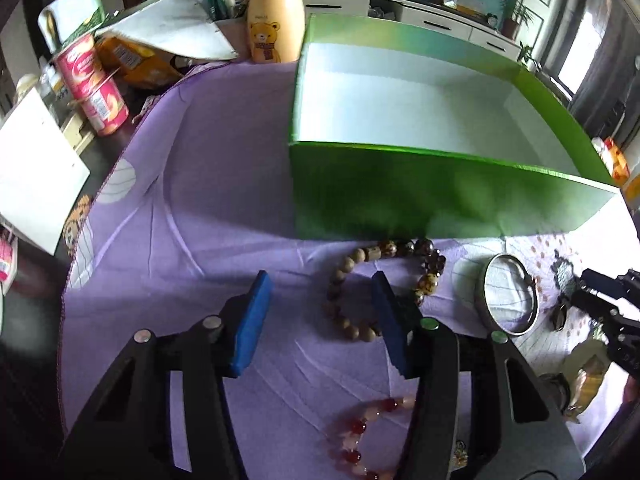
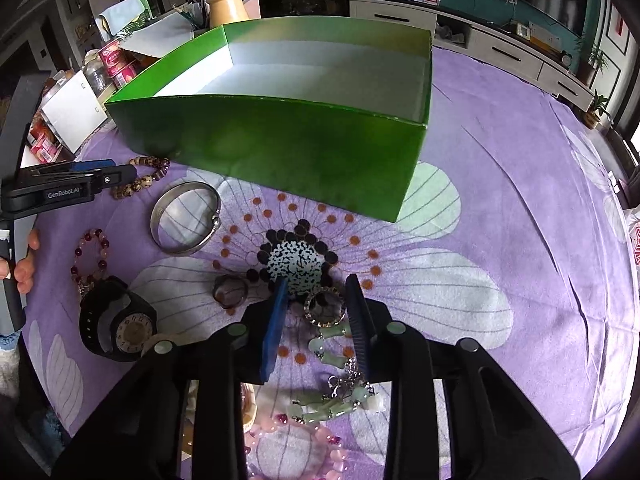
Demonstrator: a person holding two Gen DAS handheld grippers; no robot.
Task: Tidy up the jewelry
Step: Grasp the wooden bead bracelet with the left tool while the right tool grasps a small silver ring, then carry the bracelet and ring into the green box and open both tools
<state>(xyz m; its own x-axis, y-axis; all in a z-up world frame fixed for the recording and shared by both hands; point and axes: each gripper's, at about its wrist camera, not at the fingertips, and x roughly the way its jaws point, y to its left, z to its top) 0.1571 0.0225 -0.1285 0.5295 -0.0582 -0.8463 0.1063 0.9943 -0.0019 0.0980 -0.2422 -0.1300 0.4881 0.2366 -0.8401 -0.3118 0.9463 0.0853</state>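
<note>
An open green box (image 1: 400, 196) with a white inside stands on the purple cloth; it also shows in the right wrist view (image 2: 280, 148). My left gripper (image 1: 320, 312) is open over a brown bead bracelet (image 1: 352, 328), its right pad above the bracelet's middle. A silver bangle (image 1: 508, 296) lies to the right, and a red bead bracelet (image 1: 360, 436) lies below. My right gripper (image 2: 316, 312) is open around a round pendant (image 2: 325, 307) on a jade-bead chain (image 2: 332, 404). A ring (image 2: 230, 291), a black watch (image 2: 118, 330) and the bangle (image 2: 185, 218) lie to the left.
A bear-print bottle (image 1: 274, 12), pink cans (image 1: 94, 88), papers and boxes crowd the table's far left. A pink bead bracelet (image 2: 324, 452) lies under my right gripper. A cabinet (image 2: 500, 52) stands beyond the table.
</note>
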